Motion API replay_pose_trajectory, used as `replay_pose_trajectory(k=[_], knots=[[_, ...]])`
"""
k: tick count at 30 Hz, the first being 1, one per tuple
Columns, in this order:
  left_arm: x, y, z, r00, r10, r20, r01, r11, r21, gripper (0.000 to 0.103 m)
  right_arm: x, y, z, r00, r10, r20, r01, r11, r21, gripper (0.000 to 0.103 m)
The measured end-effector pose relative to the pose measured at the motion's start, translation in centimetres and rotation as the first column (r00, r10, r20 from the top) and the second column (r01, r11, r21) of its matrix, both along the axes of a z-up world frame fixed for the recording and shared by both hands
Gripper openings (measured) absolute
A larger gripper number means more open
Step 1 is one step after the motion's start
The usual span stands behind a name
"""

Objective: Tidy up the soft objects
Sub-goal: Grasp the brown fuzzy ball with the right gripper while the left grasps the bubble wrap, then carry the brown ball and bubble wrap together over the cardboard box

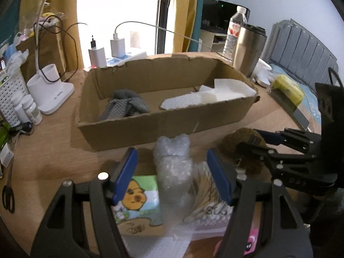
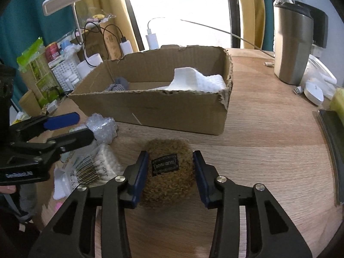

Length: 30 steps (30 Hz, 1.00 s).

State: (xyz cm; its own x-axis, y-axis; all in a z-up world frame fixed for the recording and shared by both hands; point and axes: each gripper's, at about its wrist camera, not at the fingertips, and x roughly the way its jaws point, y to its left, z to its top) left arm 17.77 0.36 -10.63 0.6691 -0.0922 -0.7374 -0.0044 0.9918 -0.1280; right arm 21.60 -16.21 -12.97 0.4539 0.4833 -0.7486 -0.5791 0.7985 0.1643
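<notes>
Brown fuzzy plush (image 2: 168,172) with a black sewn label sits on the wood bench (image 2: 268,150) between the right gripper (image 2: 171,173) jaws; the blue pads flank it on both sides, left pad touching the fuzz, right pad at its edge. Jaws apart, not clearly squeezing. In the left wrist view the same plush (image 1: 247,148) lies right of the left jaws, with the right gripper (image 1: 258,139) around it.

Left gripper (image 1: 172,174) jaws wide apart, straddling a clear bubble wrap wad (image 1: 173,165) that stands between the pads without touching either. From the right wrist view the bubble wrap (image 2: 103,126) sits at the left gripper (image 2: 75,126) tips.

Under and beside the bubble wrap: a cotton swab pack (image 2: 101,165) with barcode, and a cartoon-print packet (image 1: 137,197) below the left pad.

Ahead of both jaws, an open cardboard box (image 2: 182,111) with torn rim. Inside it: grey dotted gloves (image 1: 124,107) at the left end, white foam sheet (image 1: 206,95) at the right end.

Beyond the box to the right: a steel tumbler (image 2: 292,47) and a water bottle (image 1: 235,32). To the left: a white basket (image 1: 10,94), pill bottles (image 1: 30,109), chargers (image 1: 107,51).
</notes>
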Motion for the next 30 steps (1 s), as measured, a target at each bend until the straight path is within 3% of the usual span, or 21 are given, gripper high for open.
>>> replay_pose_trajectory(k=[4,7,10,18,30], knots=[[0.6,-0.7,-0.3,1.0,-0.015,-0.009,0.015,1.0,0.012,0.067,-0.2,-0.4,0.2,1.0,0.01,0.001,-0.01,1.0,0.018,0.042],[0.9,-1.1,-0.8,0.999,-0.028,-0.026,0.028,0.999,0.02,0.047,-0.2,-0.5,0.2,1.0,0.016,0.0,-0.016,1.0,0.026,0.042],[1.2,-1.3,-1.0,0.999,-0.028,-0.038,0.029,0.999,0.029,0.036,-0.3,-0.5,0.3,1.0,0.025,0.0,-0.025,0.999,0.031,0.042],[1.0,-1.7,-0.7,0.997,-0.067,-0.033,0.068,0.998,0.014,0.034,-0.4,-0.3,0.3,0.999,0.03,0.017,-0.03,0.999,0.018,0.042],[-0.9,-0.8,1.8,0.993,-0.086,0.077,0.088,0.996,-0.022,0.034,-1.1,0.0,2.3,0.997,0.024,0.074,-0.025,1.0,0.007,0.042]])
